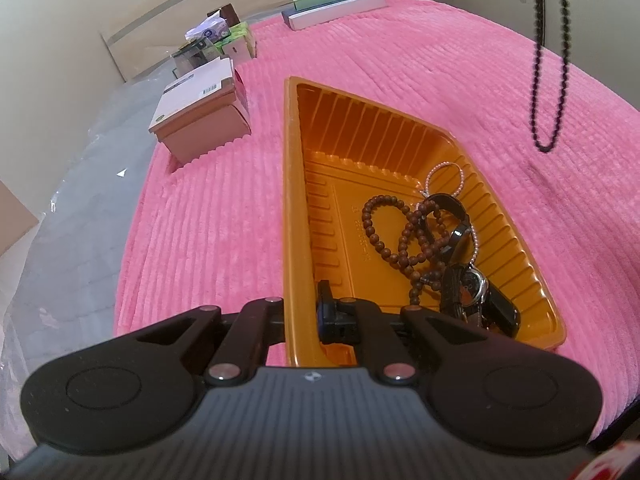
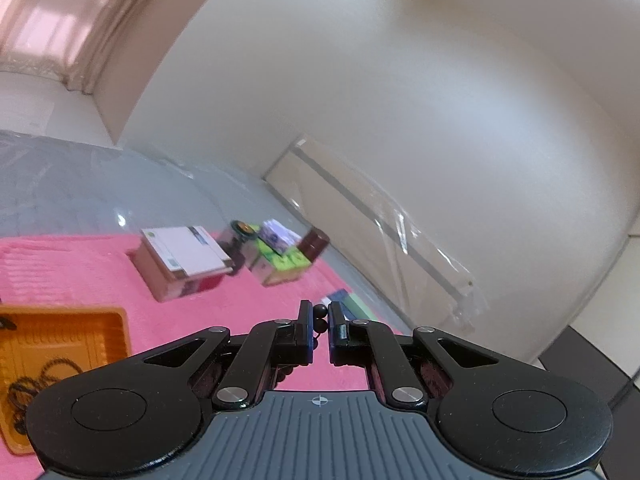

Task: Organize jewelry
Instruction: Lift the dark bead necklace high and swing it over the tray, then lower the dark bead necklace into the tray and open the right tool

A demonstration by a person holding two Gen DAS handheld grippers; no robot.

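Your left gripper (image 1: 302, 312) clamps the tray (image 1: 294, 200) wall, steadying it; right gripper (image 2: 319, 326) pinches, apparently, the black bead strand (image 1: 548, 92) dangling clear.

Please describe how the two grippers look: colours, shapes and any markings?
Both grippers, left and right, look alike: black linkage arms with silver rivets, two round black discs, and a ribbed grey body bearing a small round crosshair mark. The jaws are black. No cables or sleeves show.

Jewelry (image 1: 436, 240) in tray (image 1: 296, 184) (on blanket (image 1: 208, 216))
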